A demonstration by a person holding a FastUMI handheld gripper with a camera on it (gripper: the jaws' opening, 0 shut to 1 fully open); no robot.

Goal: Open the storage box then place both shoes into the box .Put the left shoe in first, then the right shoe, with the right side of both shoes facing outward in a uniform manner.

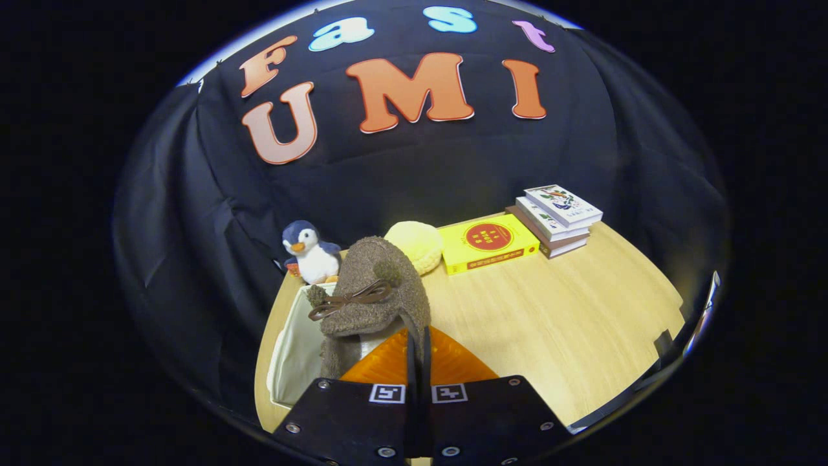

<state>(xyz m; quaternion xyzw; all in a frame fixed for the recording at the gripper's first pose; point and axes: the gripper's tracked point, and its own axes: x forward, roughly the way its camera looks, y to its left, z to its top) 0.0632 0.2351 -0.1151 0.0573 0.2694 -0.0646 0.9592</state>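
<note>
Light wood-grain surface (556, 317). Directly on it: open white fabric-lined storage box (291, 349) at the near left edge; small blue-and-white plush penguin (310, 254) behind the box at the back edge; round pale-yellow plush cushion (417, 244) just right of the penguin; flat yellow box with red round emblem (488, 243) touching the cushion; stack of three books (556, 219) just beyond, at the far corner.

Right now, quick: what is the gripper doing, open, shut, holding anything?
Gripper: shut on the brown shoe, both fingers pinching its collar, held up over the open white storage box.
</note>
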